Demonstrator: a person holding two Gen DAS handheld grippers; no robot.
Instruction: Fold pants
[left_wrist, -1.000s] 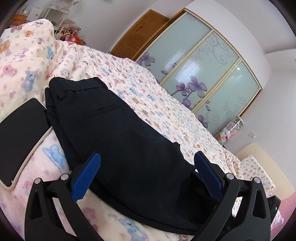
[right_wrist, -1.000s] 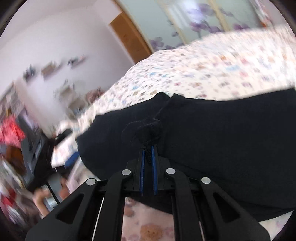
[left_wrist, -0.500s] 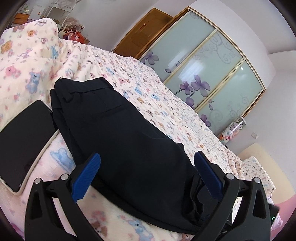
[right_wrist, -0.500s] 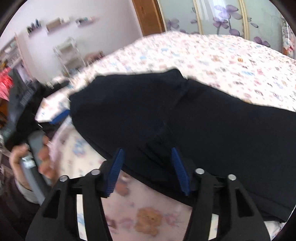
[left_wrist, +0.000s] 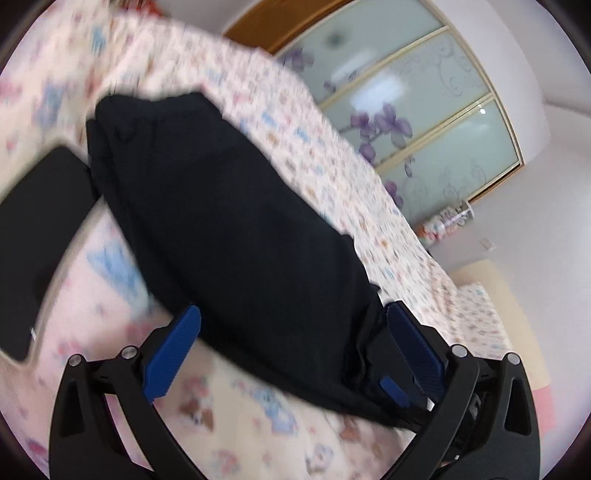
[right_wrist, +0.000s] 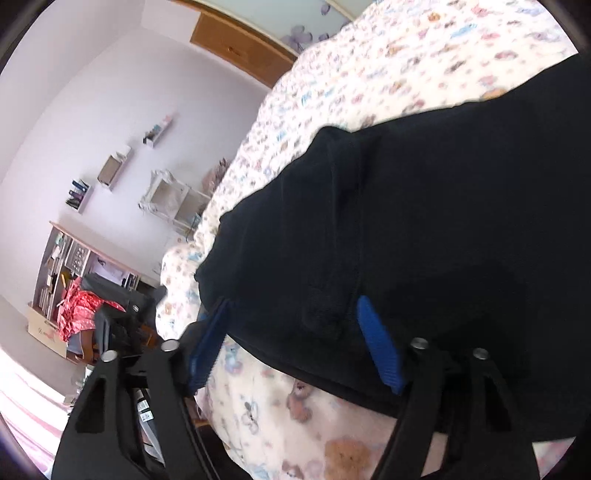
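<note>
The dark navy cloth pants (left_wrist: 236, 229) lie folded lengthwise on the teddy-print bed (left_wrist: 332, 155), long axis running away from both tools. The left tool (left_wrist: 291, 350) gapes, released; the right tool (right_wrist: 291, 343), jaws just opened, straddles the near hem without pinching.

Left gripper (left_wrist: 291, 345): black plastic linkage arms showing silver pivot screws, fingers (left_wrist: 171, 354) wearing ribbed blue pads, lower frame. Right gripper (right_wrist: 293, 347): matching black arms, silver screws, blue pads; white labels showing at lower left beneath its arm.
</note>
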